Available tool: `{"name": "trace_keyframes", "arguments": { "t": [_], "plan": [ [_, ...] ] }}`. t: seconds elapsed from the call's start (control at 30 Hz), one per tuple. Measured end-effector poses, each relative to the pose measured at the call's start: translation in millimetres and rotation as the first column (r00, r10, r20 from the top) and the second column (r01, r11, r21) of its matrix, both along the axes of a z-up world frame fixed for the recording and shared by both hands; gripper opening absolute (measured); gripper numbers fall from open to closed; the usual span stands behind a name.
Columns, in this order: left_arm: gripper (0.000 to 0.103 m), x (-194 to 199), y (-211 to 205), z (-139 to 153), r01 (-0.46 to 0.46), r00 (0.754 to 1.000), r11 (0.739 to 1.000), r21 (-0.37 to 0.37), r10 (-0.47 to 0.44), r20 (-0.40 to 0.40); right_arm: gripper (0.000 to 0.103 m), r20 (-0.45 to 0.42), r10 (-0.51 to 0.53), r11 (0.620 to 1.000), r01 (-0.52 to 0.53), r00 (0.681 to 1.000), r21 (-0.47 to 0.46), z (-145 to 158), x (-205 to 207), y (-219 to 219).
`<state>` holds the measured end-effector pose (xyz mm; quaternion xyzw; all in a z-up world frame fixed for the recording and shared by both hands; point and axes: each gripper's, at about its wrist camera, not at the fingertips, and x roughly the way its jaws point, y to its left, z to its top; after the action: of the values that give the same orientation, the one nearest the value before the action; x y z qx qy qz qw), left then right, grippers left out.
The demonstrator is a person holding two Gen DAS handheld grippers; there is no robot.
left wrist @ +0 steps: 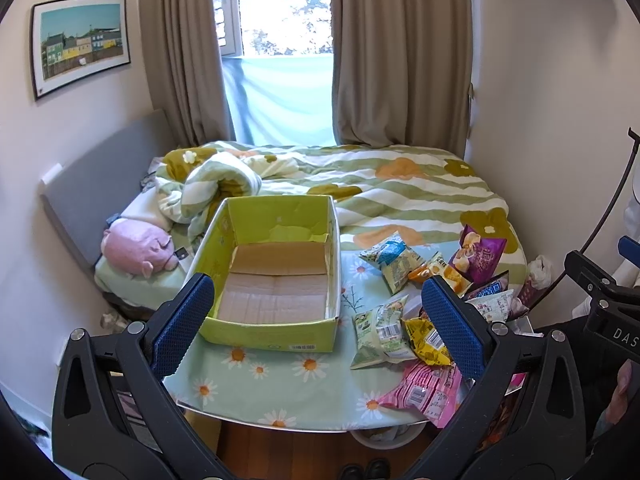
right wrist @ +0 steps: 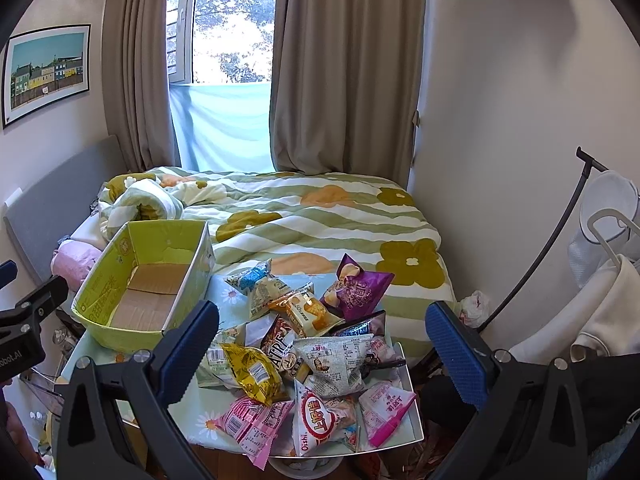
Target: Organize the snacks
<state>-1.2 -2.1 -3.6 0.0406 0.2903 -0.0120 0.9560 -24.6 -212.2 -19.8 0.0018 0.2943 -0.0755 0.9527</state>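
Holding both grippers above the small table (left wrist: 224, 380), I see nothing between either pair of fingers.

Left wrist view, left to right:
- Pink plush pig (left wrist: 138, 250) at 9 o'clock, lying on the bed against the grey headboard.
- Left gripper (left wrist: 318, 320): jaws spread wide, released, blue pads clear of everything.
- Green cardboard box (left wrist: 268, 336) sits between the pads in view, centre of frame, on the daisy-print cloth. Bare cardboard floor, no packets inside.
- Snack pile (left wrist: 404, 320) at 3 to 4 o'clock of the box, well apart from its right wall. Purple bag (left wrist: 482, 256) at the far right edge, pink packet (left wrist: 424, 394) nearest me.
- The other gripper's black body shows at the far right edge.

Right wrist view, left to right:
- The box again at 9 o'clock, its near corner just beside the left pad.
- Right gripper (right wrist: 322, 354): jaws wide apart, grasping nothing, hanging over the pile.
- Yellow packet (right wrist: 252, 372), a white packet (right wrist: 334, 362) and a red-and-white Oishi bag (right wrist: 316, 420) lie heaped, overlapping, on the table's right half.
- White clothing on a hanger (right wrist: 600, 316) at 3 o'clock.

Striped flower quilt (right wrist: 320, 216) fills 12 o'clock behind the table.
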Motion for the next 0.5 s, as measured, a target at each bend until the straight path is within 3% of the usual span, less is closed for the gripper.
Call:
{"name": "trace_keyframes", "arguments": {
  "t": [0.27, 0.33, 0.4, 0.5],
  "plan": [
    [0.102, 5, 0, -3, 0.011, 1.0, 1.0, -0.005, -0.011, -0.025, 0.103, -0.003, -0.001, 1.0, 0.001, 1.0, 0.004, 4, 2, 0],
    [0.102, 11, -2, -8, 0.032, 0.998, 0.999, -0.007, -0.033, -0.06, 0.103, -0.013, -0.01, 1.0, 0.01, 1.0, 0.007, 5, 2, -2],
    [0.102, 20, 0, -22, 0.063, 0.987, 0.998, 0.024, -0.058, -0.153, 0.103, -0.027, -0.023, 1.0, 0.023, 0.999, 0.018, 2, 2, -6],
    [0.102, 27, -4, -50, 0.084, 0.979, 0.996, 0.041, -0.075, -0.19, 0.103, -0.051, -0.037, 0.998, 0.039, 0.998, 0.04, -14, -1, -15]
  ]
}}
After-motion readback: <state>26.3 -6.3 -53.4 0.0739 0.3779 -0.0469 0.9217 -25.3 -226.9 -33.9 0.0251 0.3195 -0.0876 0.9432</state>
